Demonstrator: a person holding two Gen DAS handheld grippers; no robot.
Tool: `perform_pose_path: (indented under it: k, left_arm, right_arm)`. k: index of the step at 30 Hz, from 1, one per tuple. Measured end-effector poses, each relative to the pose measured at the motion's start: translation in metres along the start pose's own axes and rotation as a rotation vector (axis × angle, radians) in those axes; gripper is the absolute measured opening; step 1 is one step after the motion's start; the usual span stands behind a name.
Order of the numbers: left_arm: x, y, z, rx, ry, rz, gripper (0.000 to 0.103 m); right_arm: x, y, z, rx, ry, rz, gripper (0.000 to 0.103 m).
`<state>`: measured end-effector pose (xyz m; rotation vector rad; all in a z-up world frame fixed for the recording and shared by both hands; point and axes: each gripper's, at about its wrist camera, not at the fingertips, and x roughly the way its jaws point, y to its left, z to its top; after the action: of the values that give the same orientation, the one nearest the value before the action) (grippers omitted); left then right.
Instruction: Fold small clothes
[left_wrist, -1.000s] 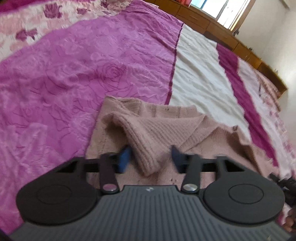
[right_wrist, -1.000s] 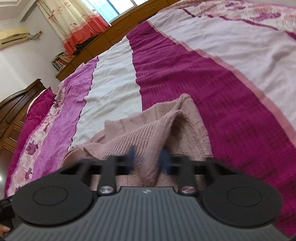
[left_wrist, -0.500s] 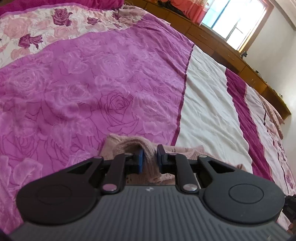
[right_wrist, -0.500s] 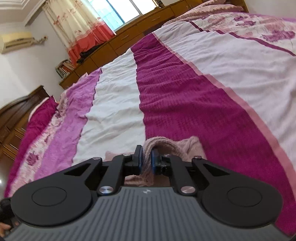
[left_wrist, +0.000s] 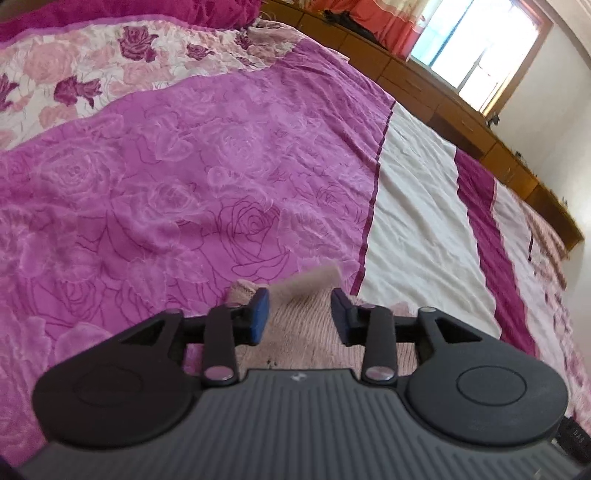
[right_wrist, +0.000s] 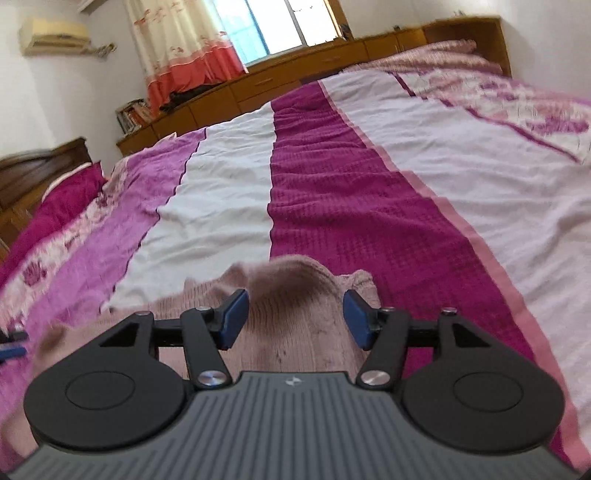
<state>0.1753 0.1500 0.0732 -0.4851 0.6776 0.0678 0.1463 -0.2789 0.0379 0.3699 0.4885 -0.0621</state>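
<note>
A dusty-pink knitted garment (left_wrist: 303, 343) lies on the bedspread just under both grippers. My left gripper (left_wrist: 299, 299) hangs over its near edge. Its jaws are opening, and a blurred flap of the knit sits loose between the blue pads (left_wrist: 258, 314) without being pinched. In the right wrist view the same garment (right_wrist: 288, 347) bulges up in a soft, blurred hump. My right gripper (right_wrist: 295, 301) straddles that hump with its jaws opening wide, and both pads stand clear of the cloth. Much of the garment is hidden behind the gripper bodies.
The bedspread (left_wrist: 184, 184) runs in magenta rose-print, white and dark pink stripes (right_wrist: 332, 192). Low wooden cabinets (right_wrist: 295, 77) line the far side under a bright window (left_wrist: 476, 48) with an orange-hemmed curtain (right_wrist: 184, 55). A dark headboard (right_wrist: 37, 166) stands at the left.
A second ago both grippers straddled raised folds, then shut on them. Now both have spread their jaws and the knit has slipped free, while the views have tilted up across the bed.
</note>
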Motion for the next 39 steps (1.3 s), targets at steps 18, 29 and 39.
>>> perform_pose_path:
  k: [18,29,39]
  left_arm:
    - [-0.015,-0.013,-0.053,0.269,0.126,0.194,0.044]
    - [-0.044,-0.012,-0.061,0.301,0.127,0.2,0.059]
    - [-0.083,-0.01,-0.103,0.302,0.139,0.228,0.059]
  right_arm:
    - [0.018,0.012,-0.017,-0.142,0.148,0.012,0.065]
    - [-0.034,0.002,-0.01,-0.081,0.093,0.003,0.071]
    - [-0.088,-0.048,-0.031,0.158,0.03,-0.013,0.074]
